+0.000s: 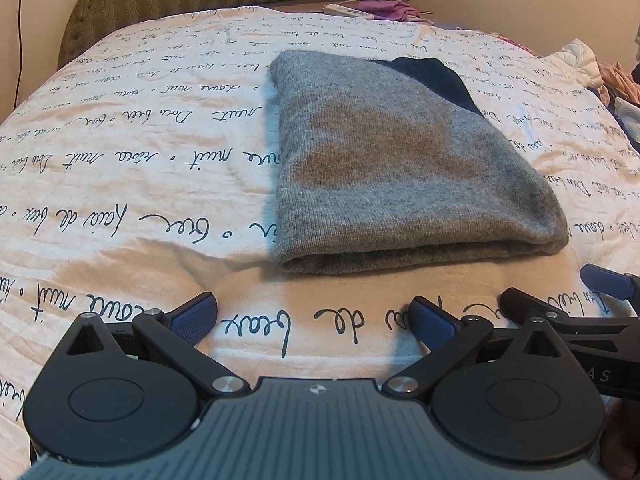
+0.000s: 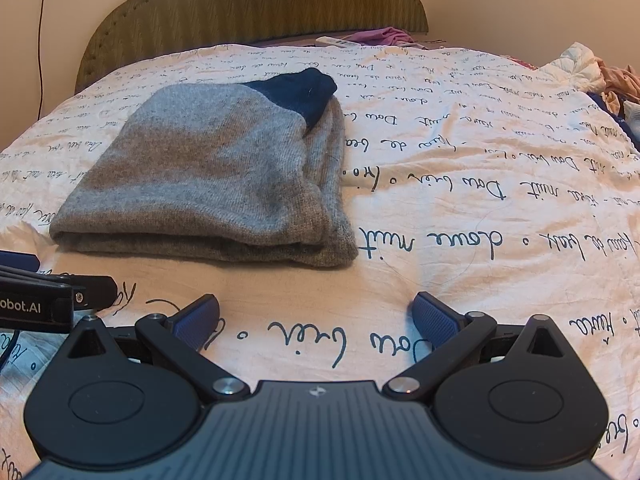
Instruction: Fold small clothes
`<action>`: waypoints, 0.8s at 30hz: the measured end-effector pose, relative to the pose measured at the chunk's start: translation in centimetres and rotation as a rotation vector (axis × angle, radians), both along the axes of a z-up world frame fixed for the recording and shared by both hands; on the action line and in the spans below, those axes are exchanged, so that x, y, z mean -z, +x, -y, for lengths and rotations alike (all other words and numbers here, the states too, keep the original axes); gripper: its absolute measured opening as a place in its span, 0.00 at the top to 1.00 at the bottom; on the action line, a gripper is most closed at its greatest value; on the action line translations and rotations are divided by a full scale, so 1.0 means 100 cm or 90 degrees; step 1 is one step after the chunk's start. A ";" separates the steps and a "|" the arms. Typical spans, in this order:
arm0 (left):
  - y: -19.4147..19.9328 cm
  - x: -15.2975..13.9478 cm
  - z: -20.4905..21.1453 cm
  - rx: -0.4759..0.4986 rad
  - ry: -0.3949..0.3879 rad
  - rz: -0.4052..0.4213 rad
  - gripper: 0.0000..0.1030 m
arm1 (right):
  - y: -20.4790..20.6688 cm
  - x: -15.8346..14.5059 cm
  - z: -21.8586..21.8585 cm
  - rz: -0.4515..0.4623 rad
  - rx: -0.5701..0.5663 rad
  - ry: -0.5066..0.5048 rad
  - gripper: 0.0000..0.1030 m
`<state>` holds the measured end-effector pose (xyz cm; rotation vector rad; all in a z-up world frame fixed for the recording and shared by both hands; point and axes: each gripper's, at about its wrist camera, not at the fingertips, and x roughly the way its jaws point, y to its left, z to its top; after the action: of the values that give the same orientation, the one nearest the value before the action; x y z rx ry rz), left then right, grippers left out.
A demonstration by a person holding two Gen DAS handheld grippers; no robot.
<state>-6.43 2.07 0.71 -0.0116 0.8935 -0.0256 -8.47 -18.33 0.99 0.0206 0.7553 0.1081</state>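
Sweater (image 1: 392, 164): lay folded on the bedspread (image 1: 120, 184).
Left gripper (image 1: 314, 318): fingers spread, empty.
Right gripper (image 2: 316, 316): fingers spread, empty.

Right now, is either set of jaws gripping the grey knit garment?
No: the grey knit garment lies folded on the bedspread, apart from both open grippers.

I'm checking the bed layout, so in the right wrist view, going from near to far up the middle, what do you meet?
Right gripper, open → bare stretch of script-printed bedspread → folded grey knit garment → its dark navy part at the far end → white remote-like item → green patterned headboard.
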 end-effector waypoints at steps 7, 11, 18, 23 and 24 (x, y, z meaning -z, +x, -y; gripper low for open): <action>-0.001 0.001 0.001 -0.005 0.001 0.011 0.01 | 0.002 -0.001 0.000 -0.008 -0.002 0.001 0.00; -0.002 0.000 -0.002 -0.008 -0.011 0.016 0.01 | 0.002 -0.002 0.000 -0.009 -0.003 0.000 0.00; -0.002 -0.004 -0.003 -0.012 -0.017 0.001 0.01 | 0.001 -0.004 0.000 -0.011 -0.005 -0.001 0.00; -0.015 -0.024 -0.001 -0.018 -0.013 0.009 0.01 | -0.004 -0.021 0.000 -0.014 -0.010 -0.001 0.00; -0.018 -0.028 -0.001 -0.020 -0.008 0.016 0.01 | -0.005 -0.026 0.001 -0.010 -0.010 0.005 0.00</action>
<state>-8.25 2.16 3.53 -0.0373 0.8685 -0.0023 -9.00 -18.42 3.63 0.0224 0.7710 0.1261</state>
